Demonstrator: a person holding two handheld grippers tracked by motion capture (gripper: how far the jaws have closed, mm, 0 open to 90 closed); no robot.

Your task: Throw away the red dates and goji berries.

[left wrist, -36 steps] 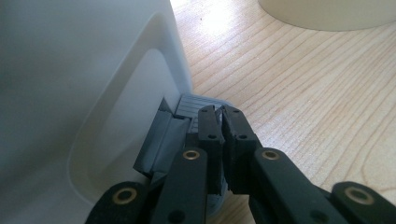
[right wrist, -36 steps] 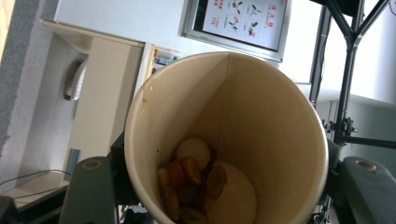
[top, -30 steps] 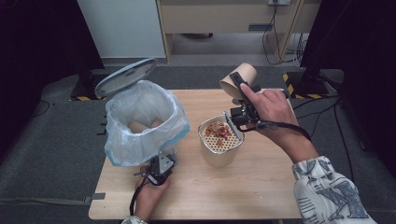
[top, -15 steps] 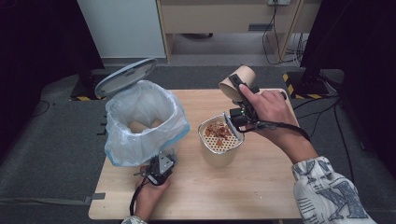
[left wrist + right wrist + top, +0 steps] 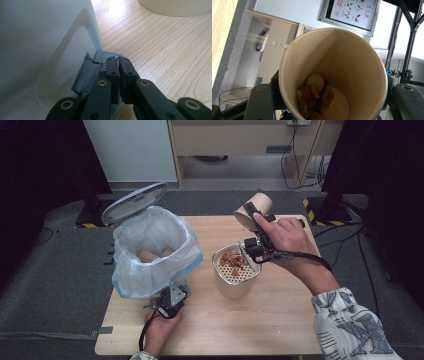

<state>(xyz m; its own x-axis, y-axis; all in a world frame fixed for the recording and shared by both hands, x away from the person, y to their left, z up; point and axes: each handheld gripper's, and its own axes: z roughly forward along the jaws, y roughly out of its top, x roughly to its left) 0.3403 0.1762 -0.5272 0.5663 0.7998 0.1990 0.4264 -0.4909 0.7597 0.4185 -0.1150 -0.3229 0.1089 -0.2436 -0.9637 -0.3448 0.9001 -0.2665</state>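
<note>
- High view: paper cup (image 5: pixel 254 210) sits in the upper middle of the frame, tipped on its side in the right gripper (image 5: pixel 256 227), above and just right of a beige strainer bucket (image 5: pixel 236 272) at centre whose perforated insert carries reddish food scraps (image 5: pixel 233 261). At left of centre stands a white pedal bin (image 5: pixel 150 252) lined with a clear blue-edged bag, its grey lid (image 5: pixel 134 201) raised toward the upper left. The left gripper (image 5: pixel 170 301) lies low at the bin's foot, lower middle of the frame, on the wooden table (image 5: pixel 280 320).
- Left gripper view: the two black jaws rise from the bottom centre, clenched together with their tips on the bin's grey foot pedal (image 5: pixel 106 58). The bin's white wall takes up the left half; table wood runs across the right, with the bucket's base at the top right edge.
- Right gripper view: the cup's open mouth faces the camera at centre, grasped across its sides between the jaws at lower left and lower right. Brown and pale food pieces (image 5: pixel 317 96) cling inside near the bottom of the frame.
</note>
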